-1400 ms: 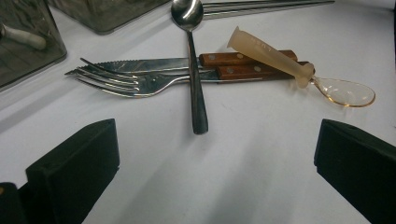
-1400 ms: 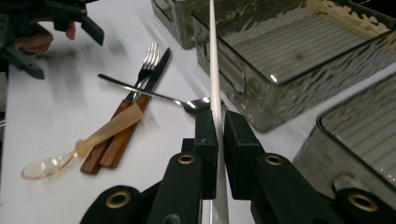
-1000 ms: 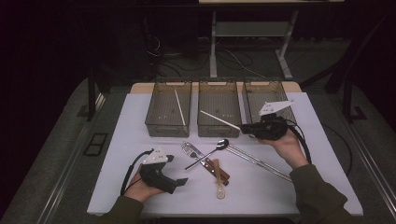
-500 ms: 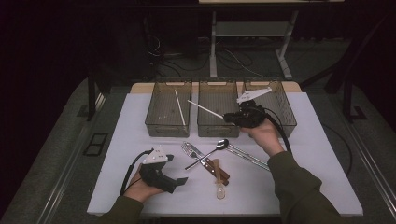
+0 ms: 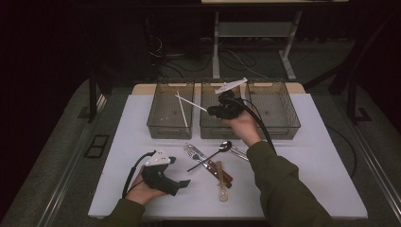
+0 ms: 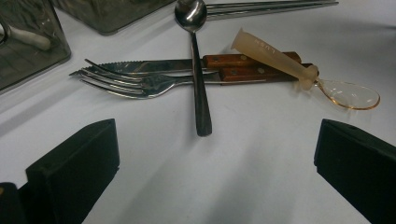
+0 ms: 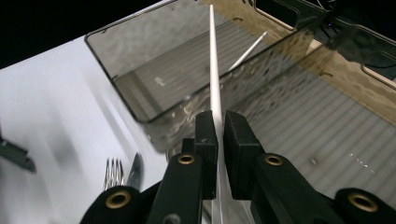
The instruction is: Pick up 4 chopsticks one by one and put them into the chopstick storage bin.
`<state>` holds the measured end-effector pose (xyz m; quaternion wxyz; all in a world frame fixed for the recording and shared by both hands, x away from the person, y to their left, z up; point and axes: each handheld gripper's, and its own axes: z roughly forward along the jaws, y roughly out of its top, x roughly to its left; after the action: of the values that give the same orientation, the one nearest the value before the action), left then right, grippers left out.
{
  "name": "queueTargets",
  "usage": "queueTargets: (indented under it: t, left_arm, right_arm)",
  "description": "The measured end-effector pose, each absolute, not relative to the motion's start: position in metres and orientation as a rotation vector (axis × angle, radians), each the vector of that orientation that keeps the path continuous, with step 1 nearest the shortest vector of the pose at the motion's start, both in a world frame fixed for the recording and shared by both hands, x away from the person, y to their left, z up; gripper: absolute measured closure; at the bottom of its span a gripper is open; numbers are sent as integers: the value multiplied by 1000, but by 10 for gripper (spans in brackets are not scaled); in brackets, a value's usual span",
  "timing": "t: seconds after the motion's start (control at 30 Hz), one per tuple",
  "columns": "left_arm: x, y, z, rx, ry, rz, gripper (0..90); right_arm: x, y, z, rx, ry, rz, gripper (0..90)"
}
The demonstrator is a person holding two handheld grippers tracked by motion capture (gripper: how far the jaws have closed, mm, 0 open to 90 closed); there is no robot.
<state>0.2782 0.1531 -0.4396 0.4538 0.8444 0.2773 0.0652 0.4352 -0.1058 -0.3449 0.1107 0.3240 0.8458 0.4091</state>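
dim room, grey floor (image 5: 56, 156), white table (image 5: 302, 156)

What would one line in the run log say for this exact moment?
right tongs: shut on white chopstick | chopstick tip over left bin, second chopstick inside | left tongs: open, resting on table | fork, knife, spoon unsorted

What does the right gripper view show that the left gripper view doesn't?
Right gripper view: the right claw shut on a white chopstick, which points out over a bin. Left gripper view: the open left claw, a steel spoon and a plastic spoon. Both: fork, knife, bin, white table.
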Motion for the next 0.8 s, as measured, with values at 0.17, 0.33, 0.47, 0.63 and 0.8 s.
queueTargets:
  t: [0.17, 0.33, 0.47, 0.63, 0.8]
  left_arm:
    - [278, 153, -440, 2084, 684, 159, 0]
    - [278, 153, -439, 2078, 680, 161, 0]
    - [278, 153, -439, 2074, 683, 158, 0]
    - [278, 154, -440, 2080, 684, 163, 0]
    - [278, 154, -439, 2071, 686, 161, 0]
  right_arm:
    - [448, -86, -348, 984, 2481, 1189, 843]
    - [463, -66, -352, 1009, 2478, 1167, 842]
    - [474, -46, -356, 1027, 2480, 1125, 842]
    - [485, -23, -359, 1046, 2467, 1075, 842]
    - [495, -6, -366, 1079, 2452, 1050, 842]
